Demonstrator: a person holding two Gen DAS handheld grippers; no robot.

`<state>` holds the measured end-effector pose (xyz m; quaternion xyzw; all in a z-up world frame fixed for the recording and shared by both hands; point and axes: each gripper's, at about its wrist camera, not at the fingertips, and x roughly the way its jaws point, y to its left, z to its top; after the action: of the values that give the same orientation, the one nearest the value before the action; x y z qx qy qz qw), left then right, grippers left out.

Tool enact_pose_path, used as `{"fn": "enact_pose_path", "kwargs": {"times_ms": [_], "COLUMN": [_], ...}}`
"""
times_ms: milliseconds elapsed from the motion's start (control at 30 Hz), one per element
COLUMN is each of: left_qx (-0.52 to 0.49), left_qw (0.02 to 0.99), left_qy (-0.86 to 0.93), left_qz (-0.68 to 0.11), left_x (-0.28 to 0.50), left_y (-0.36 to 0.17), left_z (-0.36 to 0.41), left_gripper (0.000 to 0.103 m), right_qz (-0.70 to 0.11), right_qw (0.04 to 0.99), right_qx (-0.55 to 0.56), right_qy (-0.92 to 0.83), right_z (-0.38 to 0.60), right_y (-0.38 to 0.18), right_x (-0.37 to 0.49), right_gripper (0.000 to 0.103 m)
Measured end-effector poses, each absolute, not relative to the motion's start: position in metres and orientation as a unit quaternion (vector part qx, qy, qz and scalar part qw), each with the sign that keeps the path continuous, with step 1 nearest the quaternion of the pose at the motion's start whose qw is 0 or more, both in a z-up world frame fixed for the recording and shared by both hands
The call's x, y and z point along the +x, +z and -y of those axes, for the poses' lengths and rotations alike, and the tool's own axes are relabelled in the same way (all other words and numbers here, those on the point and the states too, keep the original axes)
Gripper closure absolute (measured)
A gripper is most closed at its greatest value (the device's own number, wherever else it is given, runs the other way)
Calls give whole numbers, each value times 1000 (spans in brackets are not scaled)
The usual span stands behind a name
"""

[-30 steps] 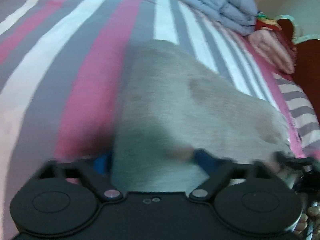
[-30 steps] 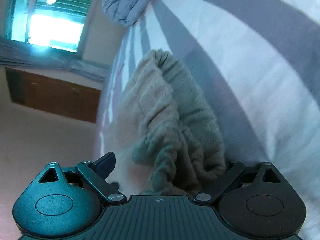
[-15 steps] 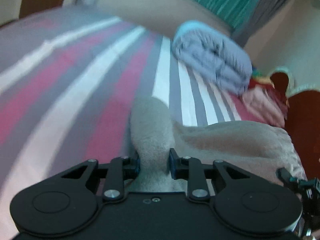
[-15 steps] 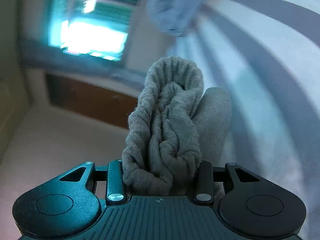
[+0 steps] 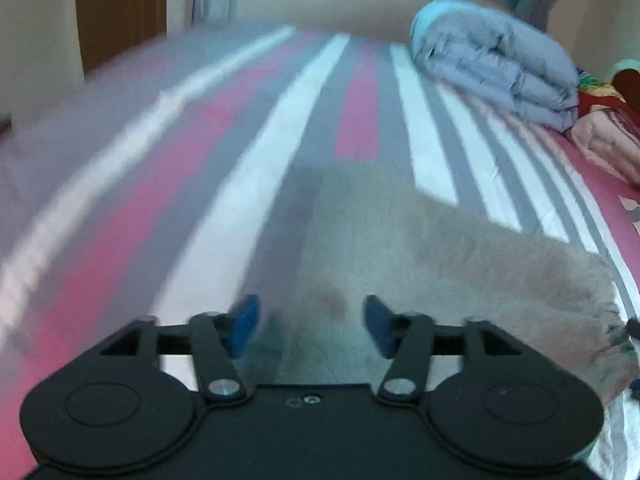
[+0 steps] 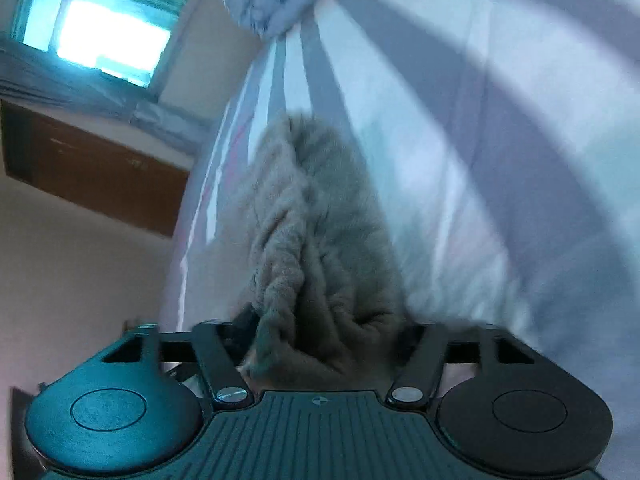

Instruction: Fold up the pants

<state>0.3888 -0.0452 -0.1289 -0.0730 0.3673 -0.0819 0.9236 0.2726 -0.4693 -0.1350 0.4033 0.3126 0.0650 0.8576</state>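
The striped bed (image 5: 280, 168) filled my view, a rolled blue quilt (image 5: 496, 68) off at its far end. On the bed, right in front of me, lay the grey pants (image 5: 420, 264), fuzzy and blurred. They looked soft, light and floppy, the sort of cloth that sags and bunches, so I judged the thick gathered edge the best place to take hold. My left tongs (image 5: 312, 326) stood wide apart, blue pads either side of the cloth and gripping nothing. My right tongs (image 6: 328, 332) had a bunched, ropy fold of the pants (image 6: 308, 240) sitting between them; the arms looked spread, but blur and cloth hid the tips, so I couldn't tell whether they held it.
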Motion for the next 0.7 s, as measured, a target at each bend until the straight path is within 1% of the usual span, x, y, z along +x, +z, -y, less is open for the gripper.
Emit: {"fn": "enact_pose_path", "kwargs": {"times_ms": [33, 67, 100, 167, 233, 267, 300, 333, 367, 400, 433, 467, 500, 567, 633, 667, 700], "left_qx": [-65, -58, -46, -25, -23, -23, -20, -18, -18, -19, -20, -20, -16, -7, -9, -11, -12], "left_qw": [930, 935, 938, 934, 924, 916, 906, 900, 901, 902, 904, 908, 914, 925, 935, 938, 941], "left_qy": [-77, -80, -89, -104, -109, -111, -109, -102, -96, -92, -90, -93, -99, -95, -96, -96, -93], "left_qz": [-354, -341, -332, -340, -366, -384, -410, -423, -423, -421, -418, -408, -393, -367, -341, -332, -326], "left_x": [380, 370, 362, 351, 345, 344, 346, 346, 344, 340, 333, 325, 314, 293, 268, 254, 240], "left_y": [-121, -114, -111, -113, -128, -139, -151, -158, -158, -153, -145, -134, -121, -94, -68, -57, -47], "left_z": [46, 45, 49, 63, 70, 73, 74, 74, 71, 67, 63, 60, 57, 52, 48, 45, 45], "left_gripper": [19, 15, 15, 16, 20, 22, 26, 25, 27, 32, 33, 32, 28, 18, 17, 13, 12], "right_qz": [-297, -283, -268, -246, -241, -250, -267, -291, -304, -310, -309, -308, -307, -281, -258, -244, -232], "right_qw": [871, 886, 902, 936, 947, 943, 934, 921, 916, 912, 905, 894, 889, 903, 918, 925, 933], "right_qx": [389, 367, 336, 244, 193, 197, 214, 236, 245, 257, 285, 318, 335, 318, 293, 280, 264], "right_qy": [47, 37, 44, 60, 87, 98, 106, 111, 94, 77, 71, 68, 62, 73, 75, 76, 78], "right_z": [472, 469, 462, 428, 392, 382, 376, 375, 378, 385, 394, 406, 407, 405, 399, 394, 387], "right_y": [-123, -108, -93, -67, -64, -71, -85, -103, -119, -128, -131, -128, -120, -93, -66, -55, -45], "right_x": [262, 254, 250, 244, 243, 242, 243, 244, 243, 245, 249, 245, 238, 215, 184, 167, 152], "right_gripper": [17, 17, 17, 17, 17, 17, 17, 17, 17, 19, 21, 21, 21, 21, 20, 18, 10]}}
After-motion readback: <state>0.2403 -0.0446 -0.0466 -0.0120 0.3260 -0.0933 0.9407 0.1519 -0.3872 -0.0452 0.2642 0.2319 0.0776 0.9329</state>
